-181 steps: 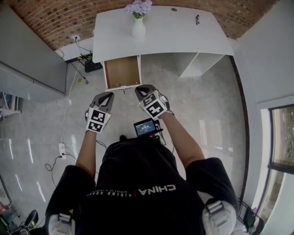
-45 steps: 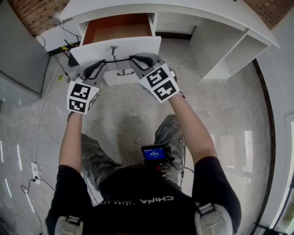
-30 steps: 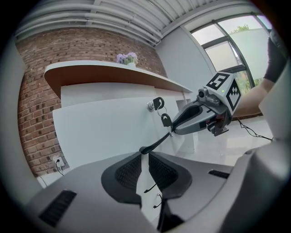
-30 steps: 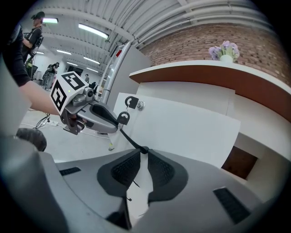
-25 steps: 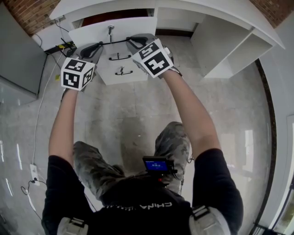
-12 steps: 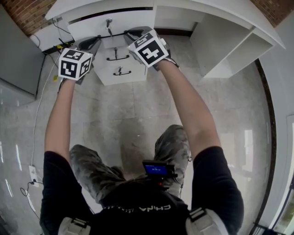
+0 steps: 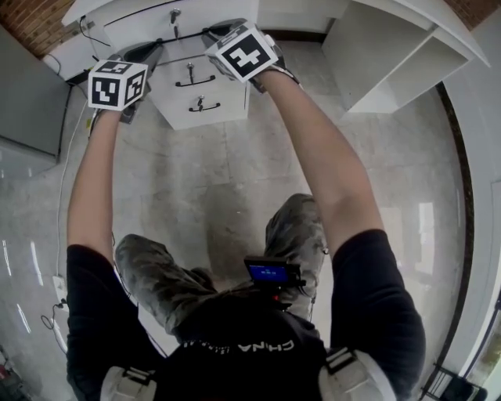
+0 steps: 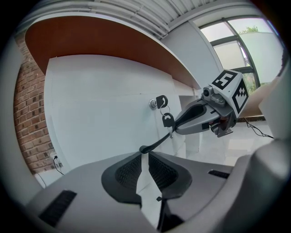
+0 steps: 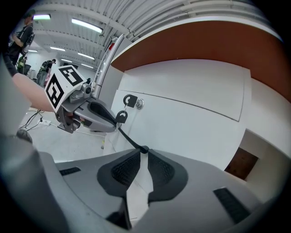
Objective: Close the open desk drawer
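1. With the top drawer (image 7: 196, 17) looking almost fully in under the desktop's front edge, I judge this is the last push. I can't tell if it's seated flush.
2. My left gripper (image 8: 144, 152) is pinched narrow on the left end of the black bar handle (image 8: 157, 143). My right gripper (image 9: 143, 151) is clamped the same way on the right end.
3. Doing it well: push both ends evenly and straight in, so the drawer front doesn't skew and bind.
4. Stay clear of the key (image 8: 159, 101) in the lock above the handle, and ease off at the stop.
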